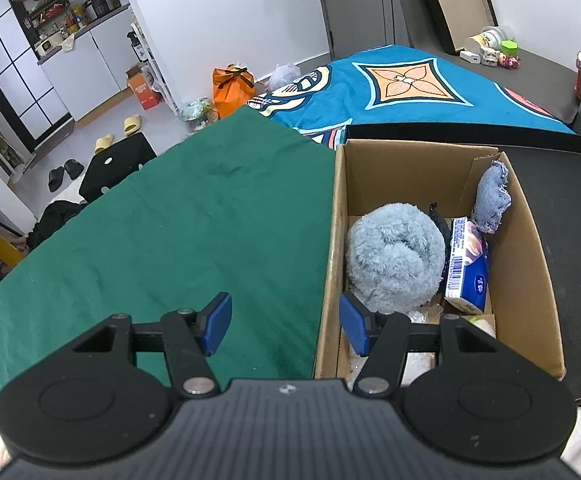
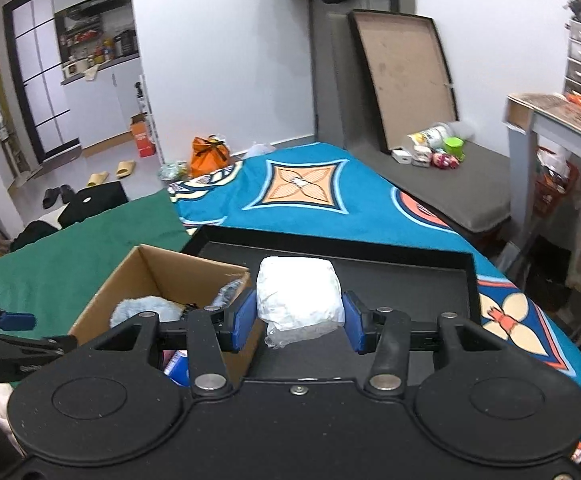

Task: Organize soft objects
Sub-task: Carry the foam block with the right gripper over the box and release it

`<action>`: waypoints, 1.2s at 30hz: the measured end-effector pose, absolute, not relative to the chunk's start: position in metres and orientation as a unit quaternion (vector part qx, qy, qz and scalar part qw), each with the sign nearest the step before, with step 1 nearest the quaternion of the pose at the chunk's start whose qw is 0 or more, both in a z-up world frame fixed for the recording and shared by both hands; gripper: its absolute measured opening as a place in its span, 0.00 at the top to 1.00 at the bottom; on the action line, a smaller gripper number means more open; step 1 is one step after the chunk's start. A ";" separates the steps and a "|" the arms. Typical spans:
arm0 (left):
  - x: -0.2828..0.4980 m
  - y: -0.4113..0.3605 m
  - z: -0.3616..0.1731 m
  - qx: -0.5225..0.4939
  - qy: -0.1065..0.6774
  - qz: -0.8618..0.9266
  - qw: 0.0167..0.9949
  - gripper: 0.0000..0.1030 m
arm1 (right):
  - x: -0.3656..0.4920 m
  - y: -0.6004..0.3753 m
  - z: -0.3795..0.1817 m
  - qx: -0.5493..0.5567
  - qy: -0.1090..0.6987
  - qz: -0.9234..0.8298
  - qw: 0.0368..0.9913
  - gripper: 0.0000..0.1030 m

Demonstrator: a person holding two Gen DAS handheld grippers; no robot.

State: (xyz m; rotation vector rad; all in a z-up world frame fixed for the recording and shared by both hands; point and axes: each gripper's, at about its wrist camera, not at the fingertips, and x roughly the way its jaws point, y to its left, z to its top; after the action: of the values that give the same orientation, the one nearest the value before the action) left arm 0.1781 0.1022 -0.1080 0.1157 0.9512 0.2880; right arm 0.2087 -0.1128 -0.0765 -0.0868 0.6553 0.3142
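- Right tool clenched on a white wrapped pack, both pads against its sides; pack held above the black tray, just right of the box.
- Left tool released, nothing between the pads; it straddles the box left wall.
- In box: fluffy blue roll, tissue pack, grey cloth.
- Box stands in the tray on a bed, beside green cloth.

The right tool grips a white wrapped bundle between its blue pads, above a black tray. Left of it, a cardboard box contains a fluffy blue towel.
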 end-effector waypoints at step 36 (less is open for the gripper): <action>0.173 0.118 -0.142 -0.047 0.452 0.092 0.886 0.89 | 0.196 -0.027 -0.105 -0.045 0.372 0.230 0.898 0.52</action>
State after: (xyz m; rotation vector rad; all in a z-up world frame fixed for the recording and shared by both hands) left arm 0.1732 0.1182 -0.1418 -0.0984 0.9407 0.1905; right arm 0.1957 -0.0271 -0.1047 -0.0930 0.7704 0.4767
